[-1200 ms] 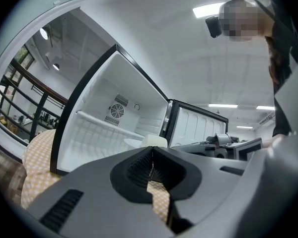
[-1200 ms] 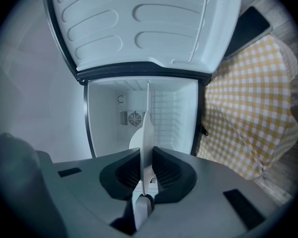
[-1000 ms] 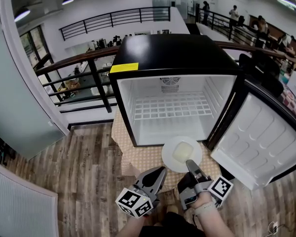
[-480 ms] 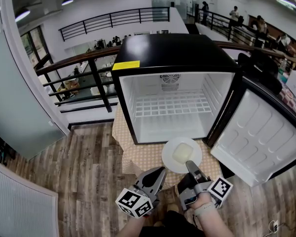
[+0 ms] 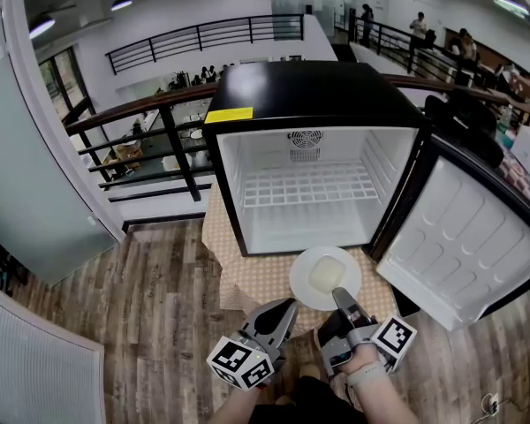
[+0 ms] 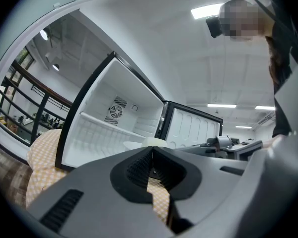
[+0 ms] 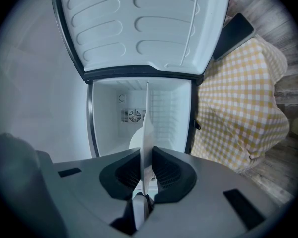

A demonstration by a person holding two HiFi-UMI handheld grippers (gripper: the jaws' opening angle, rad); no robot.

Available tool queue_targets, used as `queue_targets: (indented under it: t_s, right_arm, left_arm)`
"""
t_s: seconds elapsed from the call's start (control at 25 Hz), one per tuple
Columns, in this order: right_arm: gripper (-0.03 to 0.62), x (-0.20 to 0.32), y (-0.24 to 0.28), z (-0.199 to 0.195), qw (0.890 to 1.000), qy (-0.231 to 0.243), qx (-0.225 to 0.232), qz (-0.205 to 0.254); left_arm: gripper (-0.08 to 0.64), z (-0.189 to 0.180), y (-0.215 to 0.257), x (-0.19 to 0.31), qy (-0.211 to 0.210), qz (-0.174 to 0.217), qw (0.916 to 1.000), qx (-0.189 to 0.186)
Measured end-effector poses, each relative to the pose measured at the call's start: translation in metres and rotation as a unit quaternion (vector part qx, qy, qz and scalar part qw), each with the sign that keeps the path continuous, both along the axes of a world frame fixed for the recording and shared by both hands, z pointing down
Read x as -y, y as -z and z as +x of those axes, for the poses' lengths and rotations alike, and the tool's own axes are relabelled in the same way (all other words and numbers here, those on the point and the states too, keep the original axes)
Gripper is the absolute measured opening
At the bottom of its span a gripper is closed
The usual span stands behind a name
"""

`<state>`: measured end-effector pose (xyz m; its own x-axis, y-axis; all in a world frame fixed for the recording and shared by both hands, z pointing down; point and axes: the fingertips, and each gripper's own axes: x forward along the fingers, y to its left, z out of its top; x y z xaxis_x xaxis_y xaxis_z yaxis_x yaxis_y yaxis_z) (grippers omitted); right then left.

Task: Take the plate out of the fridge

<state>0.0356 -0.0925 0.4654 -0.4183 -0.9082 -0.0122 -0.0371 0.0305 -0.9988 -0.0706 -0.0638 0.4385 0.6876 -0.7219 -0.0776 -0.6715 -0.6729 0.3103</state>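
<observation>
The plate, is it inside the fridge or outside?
Outside. The plate is in front of the open fridge, above the checked cloth, its rim pinched by the right gripper.

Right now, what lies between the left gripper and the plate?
Only a bare strip of checked tablecloth, seen in the head view, separates the left gripper from the plate.
</observation>
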Motion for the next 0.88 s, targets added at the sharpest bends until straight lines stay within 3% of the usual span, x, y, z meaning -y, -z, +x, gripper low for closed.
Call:
queue_targets:
  t_s: [0.88]
  right_arm:
    - [0.055, -0.021, 0.002, -0.004, 1.000, -0.003, -0.002, -0.002]
  left_arm:
    - [0.009, -0.006, 0.003, -0.021, -0.003, 0.002, 1.0000, 0.000]
